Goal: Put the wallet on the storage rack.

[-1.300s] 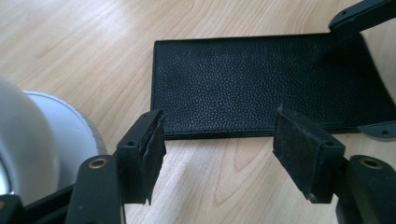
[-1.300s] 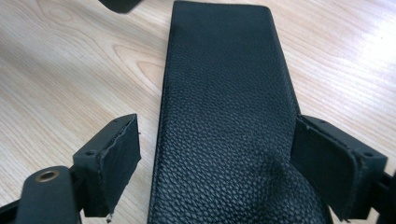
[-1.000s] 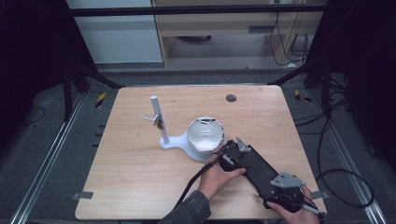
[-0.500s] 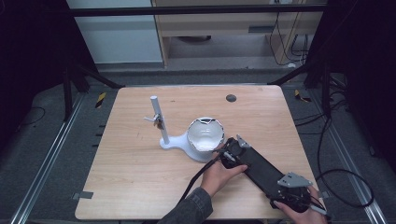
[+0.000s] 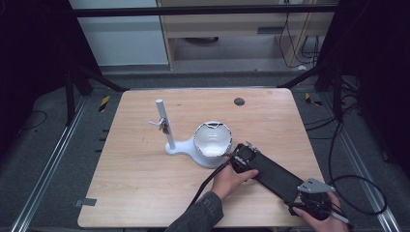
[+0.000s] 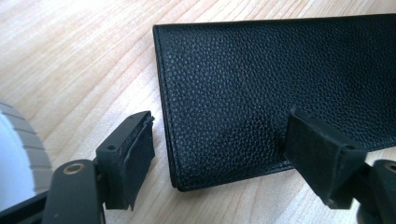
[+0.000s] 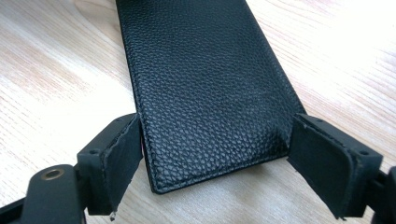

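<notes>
Black leather wallet (image 5: 274,171) flat on wooden table (image 5: 140,179), near right, just beside white bowl (image 5: 212,141); left gripper (image 6: 219,154) at its far-left end, jaws just widened, left pad clear of the edge; right gripper (image 7: 215,158) straddling near-right end, pads at both sides, grip uncertain.
</notes>
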Demonstrator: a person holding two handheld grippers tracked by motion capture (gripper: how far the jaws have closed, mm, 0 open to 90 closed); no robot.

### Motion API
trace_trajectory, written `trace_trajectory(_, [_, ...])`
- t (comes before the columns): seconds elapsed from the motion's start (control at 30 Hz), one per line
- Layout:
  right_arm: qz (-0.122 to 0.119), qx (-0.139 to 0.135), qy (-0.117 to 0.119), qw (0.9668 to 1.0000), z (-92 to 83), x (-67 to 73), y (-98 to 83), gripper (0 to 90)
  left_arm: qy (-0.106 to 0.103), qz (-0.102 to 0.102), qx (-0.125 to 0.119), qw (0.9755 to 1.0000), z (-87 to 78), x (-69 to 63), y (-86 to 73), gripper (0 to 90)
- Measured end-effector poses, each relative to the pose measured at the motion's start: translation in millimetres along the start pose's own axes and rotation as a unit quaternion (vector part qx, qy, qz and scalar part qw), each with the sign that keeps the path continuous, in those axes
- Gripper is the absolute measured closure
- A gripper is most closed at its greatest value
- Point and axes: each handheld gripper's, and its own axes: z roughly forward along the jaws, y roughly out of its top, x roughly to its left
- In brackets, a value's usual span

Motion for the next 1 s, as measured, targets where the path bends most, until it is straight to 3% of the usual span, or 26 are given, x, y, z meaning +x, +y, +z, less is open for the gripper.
trace_trajectory(0.03, [0.000, 0.002, 0.000, 1.0000, -0.2, -0.6, -0.4, 17.5, -0.007, -0.010, 0.004, 0.9999, 0.8, 0.8, 0.1, 23.4])
trace_trajectory(0.33, [0.008, 0.012, 0.004, 0.9999, 1.4, -3.5, -3.0, 16.8, -0.036, -0.032, 0.015, 0.9987, 3.6, 5.7, 1.3, 24.6])
trace_trajectory(0.63, [0.008, 0.021, 0.002, 0.9997, 3.8, -4.0, -4.9, 16.2, -0.037, -0.029, 0.015, 0.9988, -5.2, 0.8, 6.5, 27.3])
trace_trajectory(0.77, [0.010, 0.022, 0.001, 0.9997, 4.0, -4.2, -4.7, 16.3, -0.044, -0.035, 0.018, 0.9982, -7.4, 3.5, 6.7, 31.5])
trace_trajectory(1.0, [0.013, 0.023, 0.003, 0.9996, 4.1, -4.6, -4.9, 16.2, -0.040, -0.054, 0.001, 0.9977, -17.9, 8.8, 9.5, 49.7])
